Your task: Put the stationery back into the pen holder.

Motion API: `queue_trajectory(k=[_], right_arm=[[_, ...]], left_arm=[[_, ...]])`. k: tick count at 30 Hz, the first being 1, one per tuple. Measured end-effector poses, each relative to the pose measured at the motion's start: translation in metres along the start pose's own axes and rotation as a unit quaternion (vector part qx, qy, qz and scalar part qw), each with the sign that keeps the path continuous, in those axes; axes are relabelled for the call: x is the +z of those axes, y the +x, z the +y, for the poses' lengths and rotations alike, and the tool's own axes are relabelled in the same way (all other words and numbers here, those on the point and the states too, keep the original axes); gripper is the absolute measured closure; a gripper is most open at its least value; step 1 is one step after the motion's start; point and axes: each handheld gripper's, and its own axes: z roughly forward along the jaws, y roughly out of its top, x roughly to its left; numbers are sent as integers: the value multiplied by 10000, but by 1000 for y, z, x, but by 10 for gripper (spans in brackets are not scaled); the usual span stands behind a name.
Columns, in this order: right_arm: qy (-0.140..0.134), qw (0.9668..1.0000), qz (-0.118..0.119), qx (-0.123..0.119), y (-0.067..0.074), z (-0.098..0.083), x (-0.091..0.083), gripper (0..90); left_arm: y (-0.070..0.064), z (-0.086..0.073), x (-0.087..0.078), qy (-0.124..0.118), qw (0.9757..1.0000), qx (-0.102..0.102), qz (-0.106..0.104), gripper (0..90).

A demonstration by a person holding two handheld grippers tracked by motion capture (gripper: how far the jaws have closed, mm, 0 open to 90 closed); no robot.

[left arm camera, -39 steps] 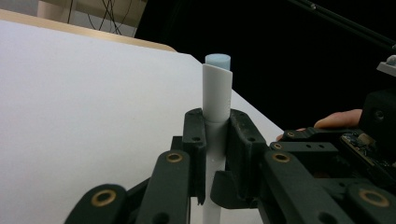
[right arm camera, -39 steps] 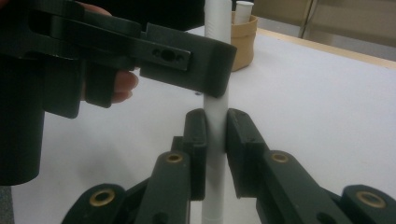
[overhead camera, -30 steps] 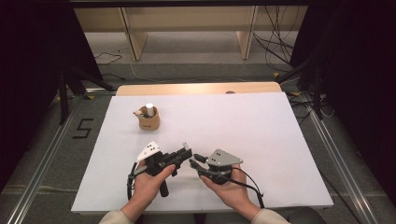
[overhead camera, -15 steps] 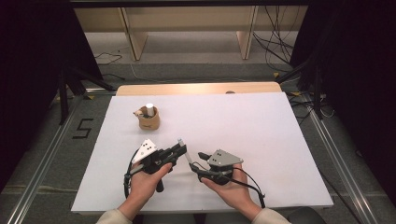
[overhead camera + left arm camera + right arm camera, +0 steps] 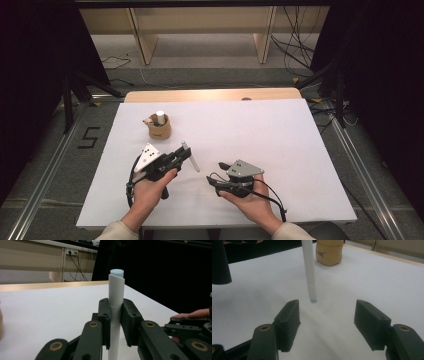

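Note:
My left gripper (image 5: 184, 155) is shut on a white pen (image 5: 190, 157) with a pale blue end, low over the white table top. In the left gripper view the pen (image 5: 116, 291) stands up between the two black pads (image 5: 103, 312), which press on both its sides. My right gripper (image 5: 215, 172) sits a little to the right of it, and its jaws have just been opening. In the right gripper view they stand wide apart (image 5: 327, 315) with nothing between them, and the pen (image 5: 310, 272) hangs just beyond them, blue tip down.
A tan holder (image 5: 159, 130) with a white pen (image 5: 160, 117) standing in it sits at the back left of the white table top (image 5: 280, 135). The holder (image 5: 329, 252) lies behind the held pen in the right gripper view. A wooden strip (image 5: 210, 95) edges the table's far side.
The right gripper's jaws have opened and drawn back from the pen, which they met a second ago. The gap between the two grippers has widened. The left gripper keeps its grip.

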Motion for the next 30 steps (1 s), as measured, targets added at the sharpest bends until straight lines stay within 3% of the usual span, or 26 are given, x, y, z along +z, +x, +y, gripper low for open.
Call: queue_trajectory(k=[13,30], right_arm=[[167,9999,0,43,-10,-6,-5,341],[470,9987,-97,147,-35,-19,-27,304]], left_arm=[[14,8,-4,-129,9996,72,259,781],[24,18,-4,-236,9986,167,433,781]])
